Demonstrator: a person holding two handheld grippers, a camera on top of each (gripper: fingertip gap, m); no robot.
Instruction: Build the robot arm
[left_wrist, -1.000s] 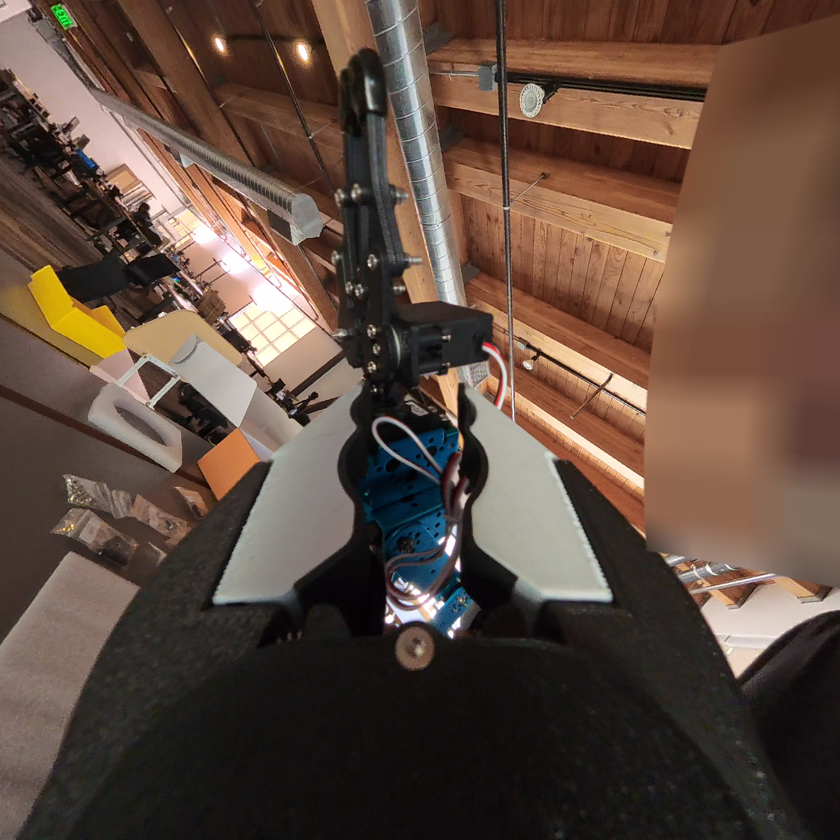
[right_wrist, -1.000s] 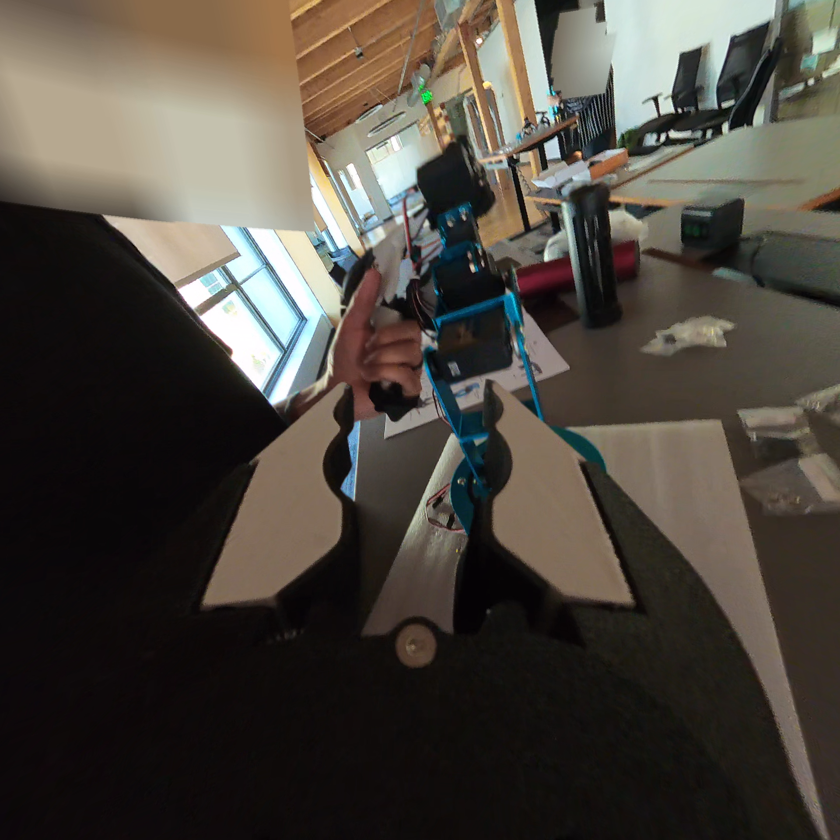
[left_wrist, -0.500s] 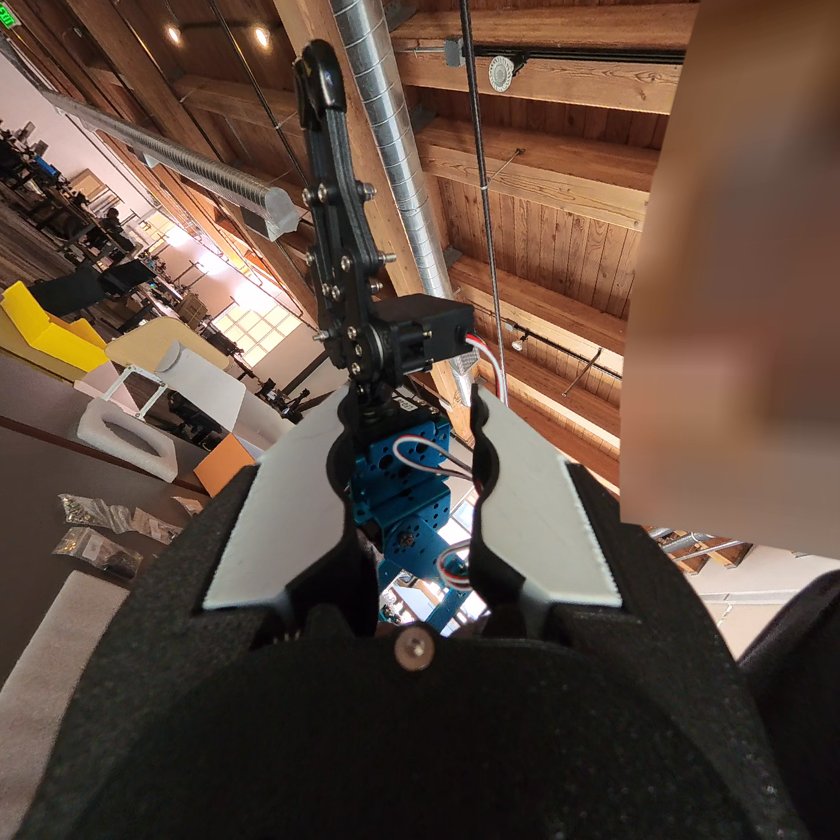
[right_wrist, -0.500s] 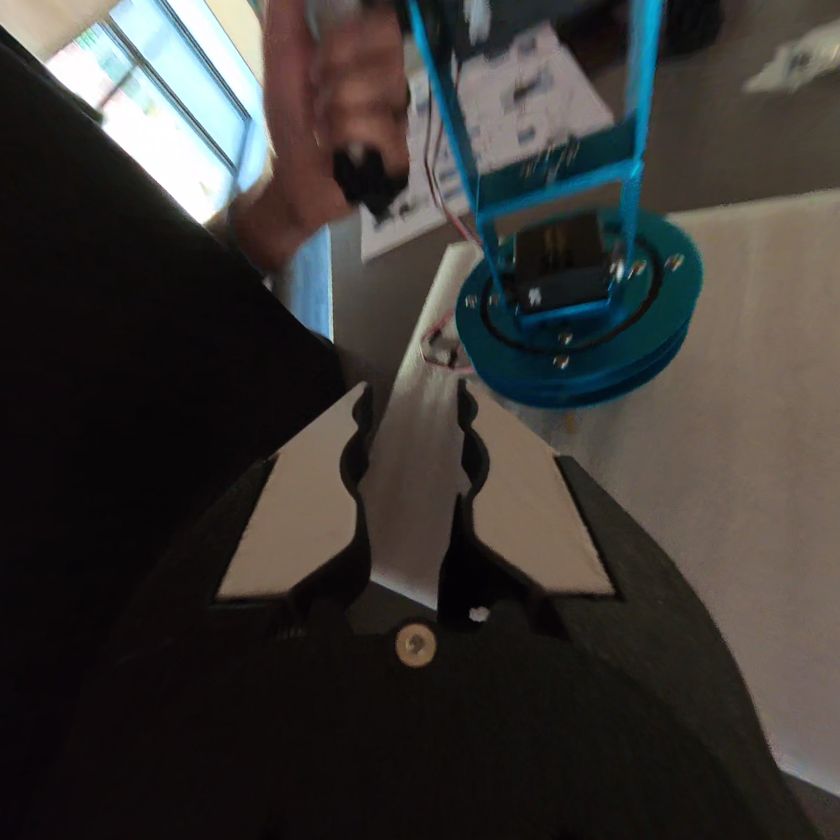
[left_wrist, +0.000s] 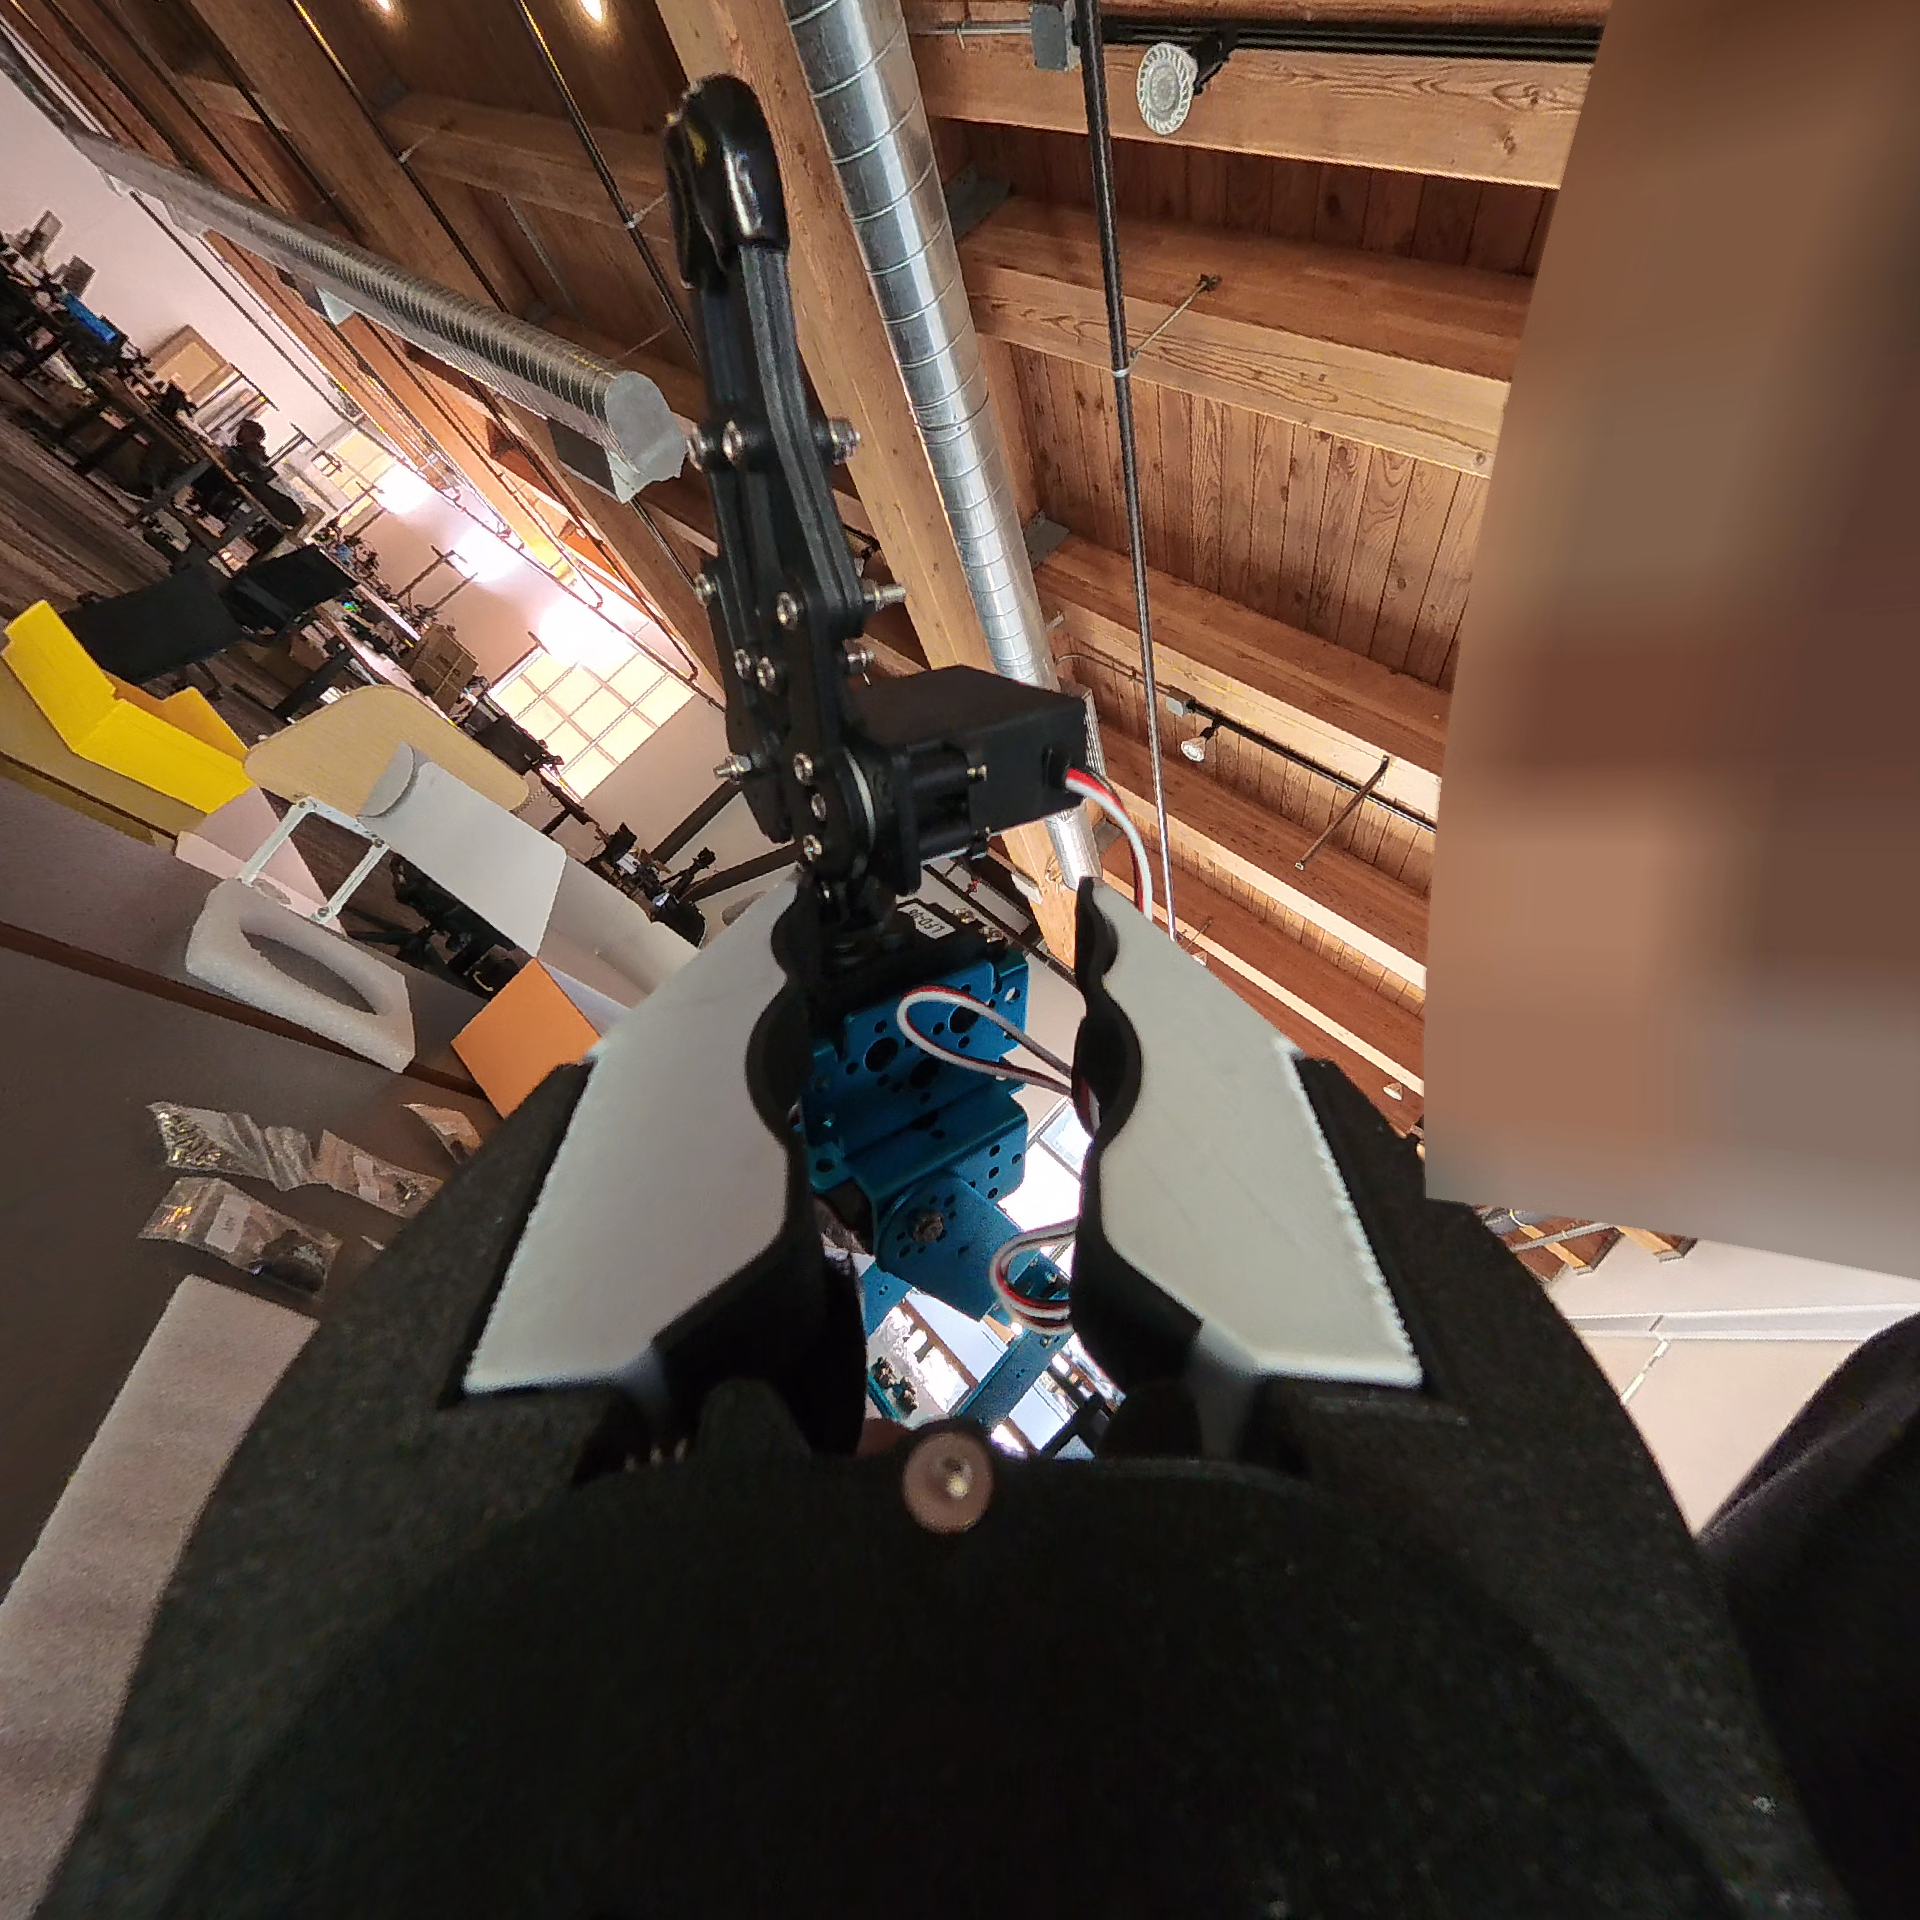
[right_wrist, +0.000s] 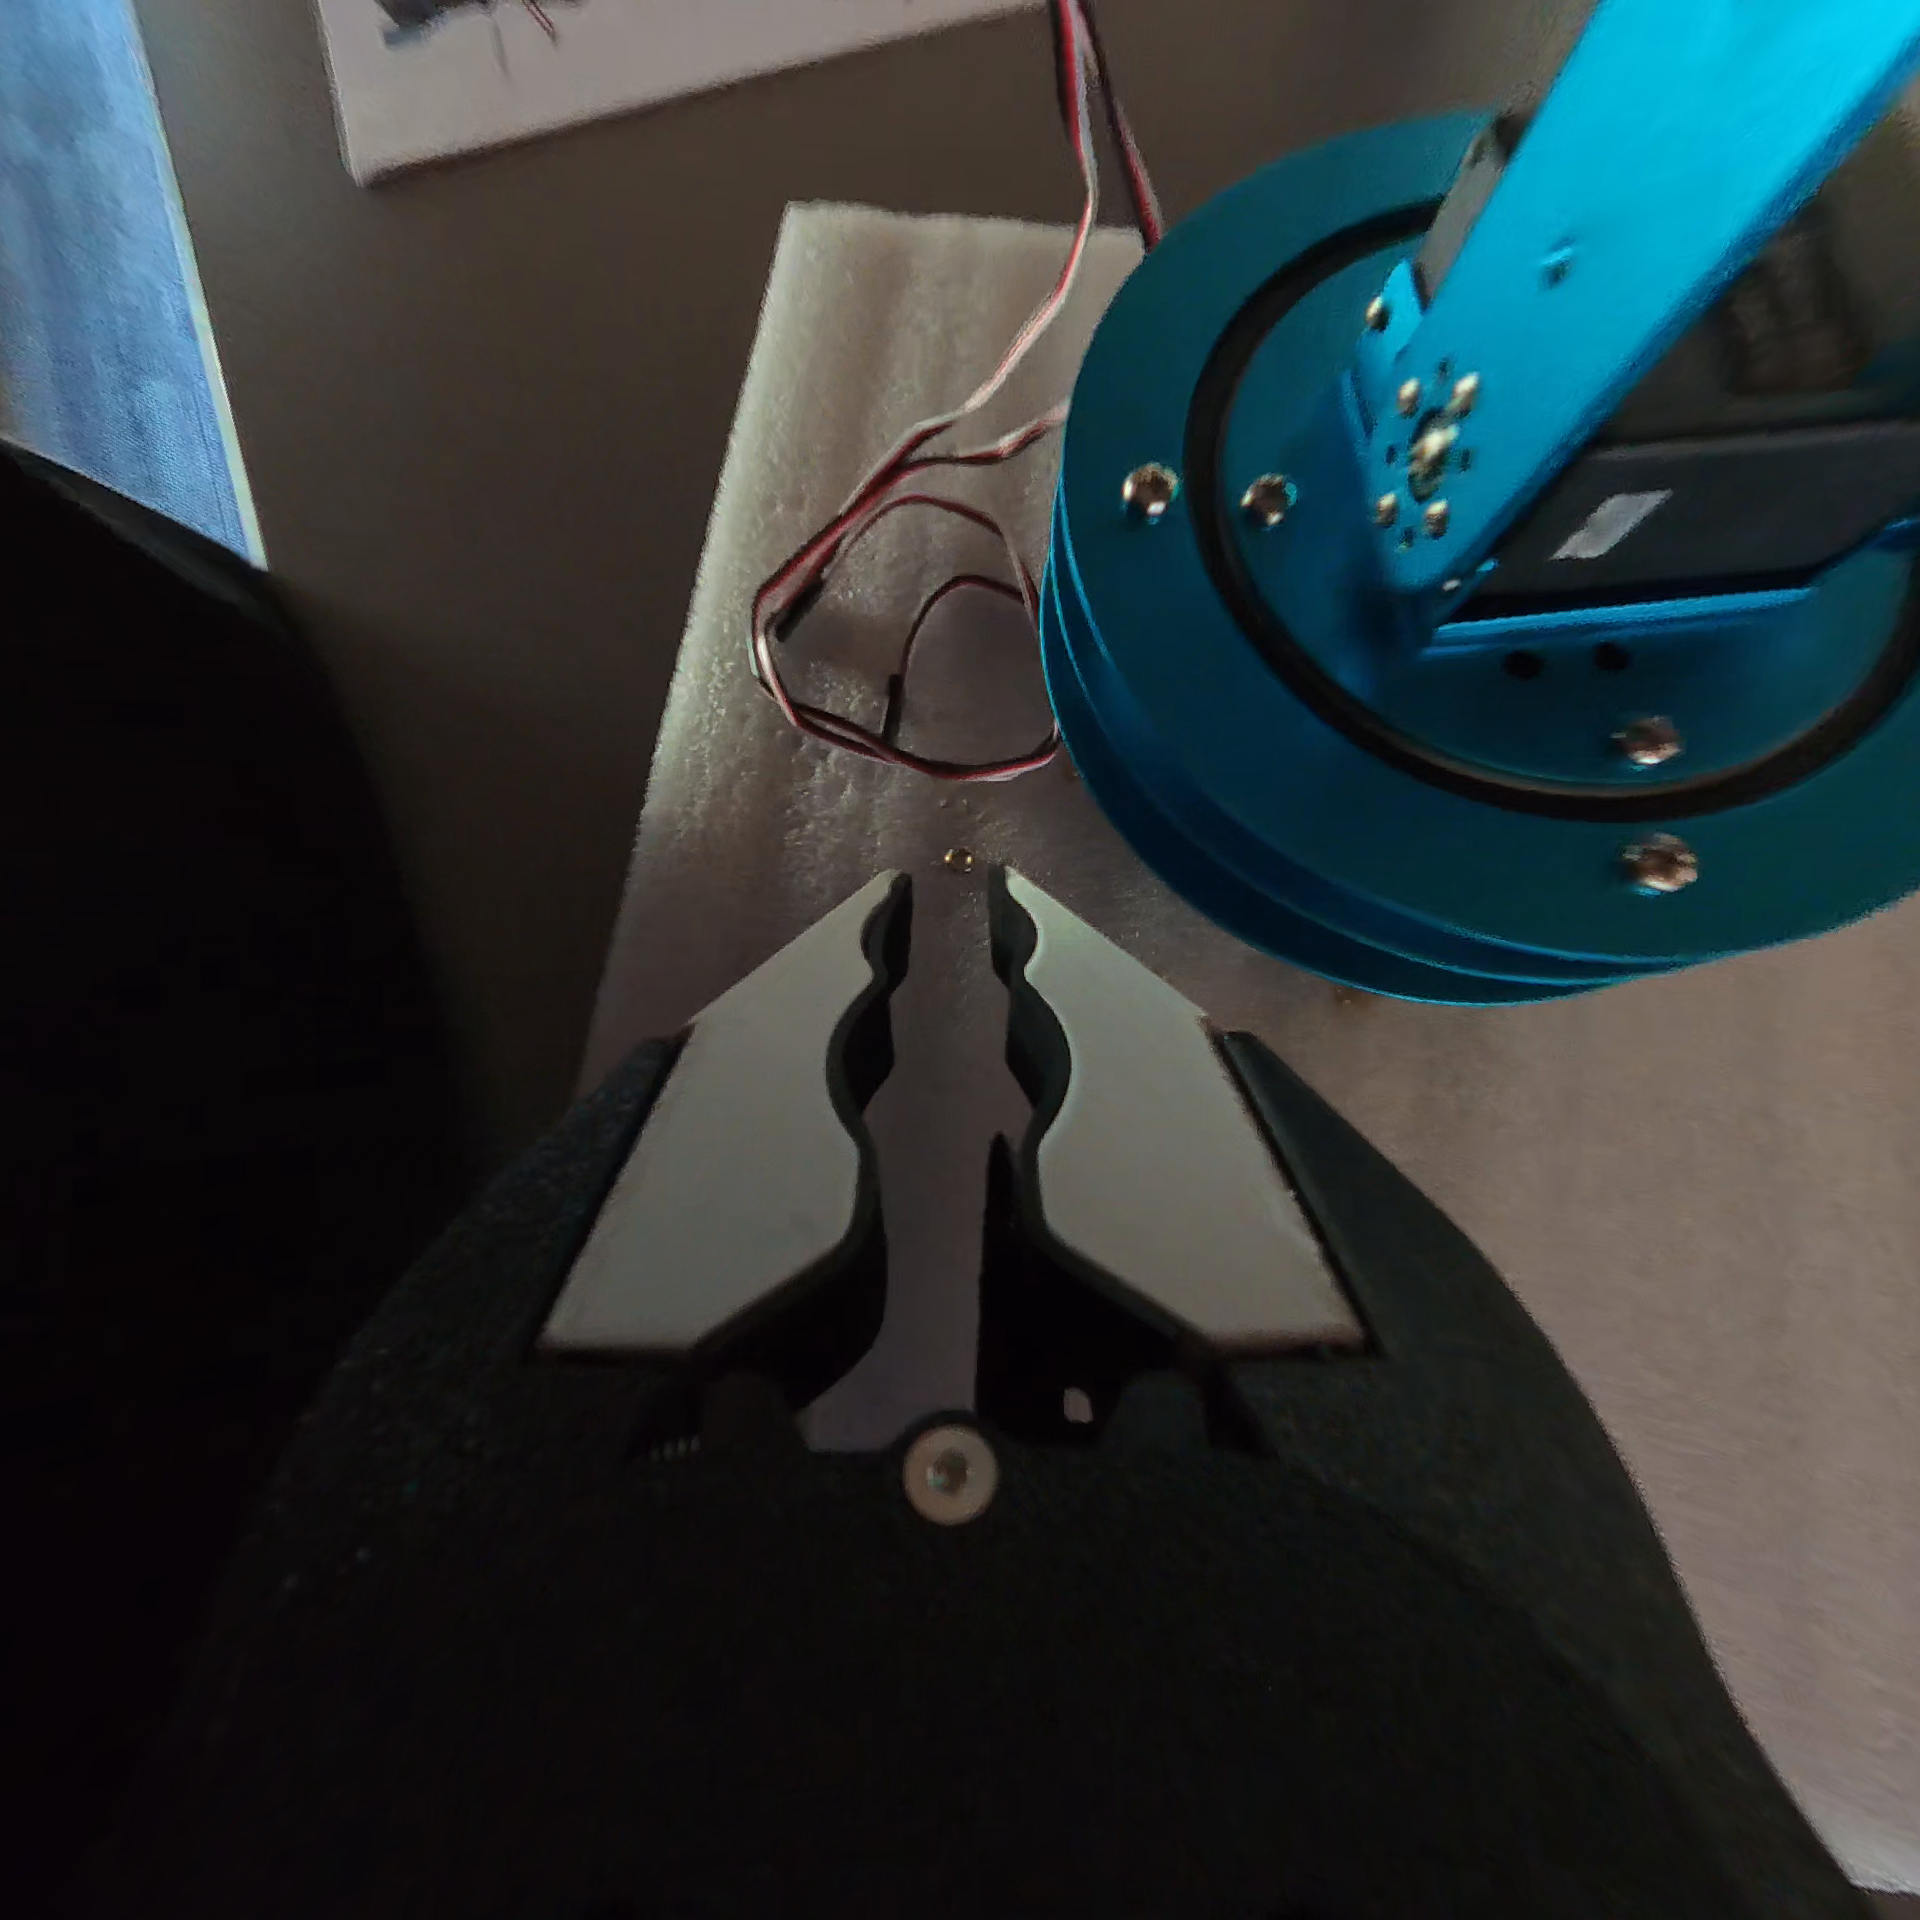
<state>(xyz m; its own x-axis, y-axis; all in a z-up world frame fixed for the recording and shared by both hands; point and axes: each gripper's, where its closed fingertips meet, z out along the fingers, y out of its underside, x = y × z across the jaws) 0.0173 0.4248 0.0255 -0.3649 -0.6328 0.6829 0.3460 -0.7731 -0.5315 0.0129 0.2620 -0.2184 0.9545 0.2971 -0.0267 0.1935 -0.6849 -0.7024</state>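
1. Blue anodised metal and black plastic make up one small robot arm kit; its round blue base stands on one white foam sheet, and one black claw tops it, pointing at the wooden ceiling.
2. One black servo sits beside the claw's root. Red, white and black wires trail in loops from the base over the foam.
3. One tiny brass-coloured screw lies on the foam. Several clear bags of small parts lie on the grey table, and one printed sheet lies beyond the foam.
4. The left gripper has its jaws moderately apart around the arm's blue wrist brackets, just below the servo; whether the pads press the metal cannot be told.
5. The right gripper is open by a narrow gap and holds nothing. Its tips hover just short of the screw.
6. The base rim is near the right gripper's right finger. Bare foam lies open to the right of that gripper, and the foam's left edge runs close by its left finger.
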